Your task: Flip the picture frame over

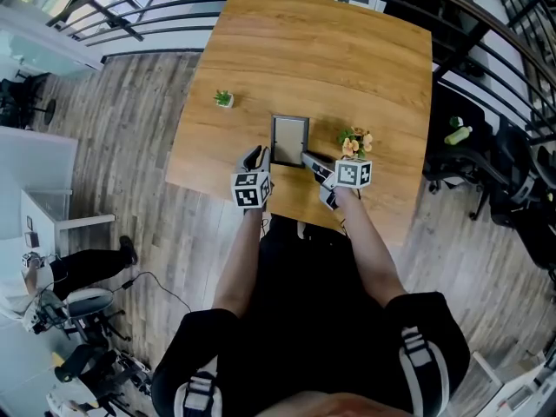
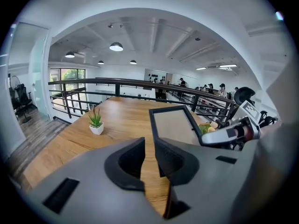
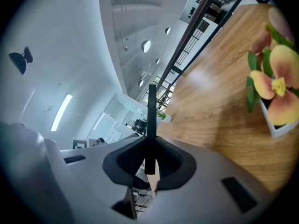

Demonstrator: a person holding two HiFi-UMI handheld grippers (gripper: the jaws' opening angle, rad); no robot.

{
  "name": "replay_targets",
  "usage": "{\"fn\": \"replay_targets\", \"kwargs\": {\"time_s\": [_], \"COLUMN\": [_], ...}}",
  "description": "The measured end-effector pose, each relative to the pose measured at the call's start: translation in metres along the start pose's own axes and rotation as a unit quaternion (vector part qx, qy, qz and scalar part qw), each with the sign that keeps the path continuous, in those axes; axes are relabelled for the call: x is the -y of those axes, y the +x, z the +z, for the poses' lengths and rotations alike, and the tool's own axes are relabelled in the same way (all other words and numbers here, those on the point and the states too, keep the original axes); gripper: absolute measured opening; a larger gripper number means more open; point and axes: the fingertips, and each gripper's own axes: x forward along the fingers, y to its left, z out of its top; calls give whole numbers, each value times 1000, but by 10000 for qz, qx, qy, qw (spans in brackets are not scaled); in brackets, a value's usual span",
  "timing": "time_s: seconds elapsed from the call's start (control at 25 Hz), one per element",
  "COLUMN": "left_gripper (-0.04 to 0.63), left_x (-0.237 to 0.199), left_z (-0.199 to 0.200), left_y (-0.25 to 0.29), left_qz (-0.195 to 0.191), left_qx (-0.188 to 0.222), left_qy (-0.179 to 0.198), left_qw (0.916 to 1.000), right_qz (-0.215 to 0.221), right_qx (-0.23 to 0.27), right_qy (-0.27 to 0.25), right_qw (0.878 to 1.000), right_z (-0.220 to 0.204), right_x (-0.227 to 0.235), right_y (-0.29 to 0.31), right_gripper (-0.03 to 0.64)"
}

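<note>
A: In the head view, where does the frame sit against the tools?
B: The picture frame (image 1: 289, 140) lies on the table (image 1: 347, 50) straight ahead of both. The right gripper (image 1: 306, 157) has its tips on the near right corner. The left gripper (image 1: 257, 155) sits just beside the near left corner.
A: And the left gripper view?
B: Its jaws are all but together, with only bare wood showing through the slit. The frame is just ahead and to their right, its near corner hidden behind one jaw. A small potted plant (image 2: 96, 122) stands well off, ahead and to the left.
A: The right gripper view?
B: It is clamped on the frame's thin dark edge, which runs straight out from between the pads. A pot of flowers (image 3: 275, 85) is close on that tool's right.
A: Which step, then?
B: I judge the grip is made and the turn not really begun; I cannot tell whether the frame is off the wood. Next calls for lifting that edge and rolling the wrist over, clear of the flowers, with the left tool steadying the other side
</note>
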Motion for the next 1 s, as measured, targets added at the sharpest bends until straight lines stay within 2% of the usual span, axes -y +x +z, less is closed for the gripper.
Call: {"fn": "replay_targets", "kwargs": {"time_s": [0.16, 0.28, 0.32, 0.48, 0.6, 0.72, 1.0], "left_gripper": [61, 169, 181, 183, 183, 183, 188], "left_x": [4, 10, 14, 31, 44, 54, 58], "left_z": [-3, -1, 1, 17, 34, 50, 58], "left_y": [-1, -1, 0, 2, 6, 13, 21], "left_qz": [22, 55, 31, -204, -381, -465, -534], "left_qx": [-19, -15, 2, 161, 312, 358, 264], "left_qy": [-57, -143, -209, -472, -627, -558, -755], "left_qw": [10000, 9999, 9998, 9985, 9968, 9967, 9954], "right_qz": [-126, -304, -388, -746, -829, -859, -1206], "right_qx": [-99, -178, -181, -180, -232, -191, -152], "right_qy": [-97, -427, -607, -1376, -1583, -1774, -2868], "right_qw": [9998, 9985, 9972, 9875, 9836, 9802, 9502], "right_z": [-11, -15, -14, -9, -10, -7, -2], "right_x": [10, 13, 12, 11, 9, 3, -11], "right_y": [-2, -2, -2, 6, 15, 20, 26], "right_gripper": [66, 66, 66, 66, 66, 66, 67]}}
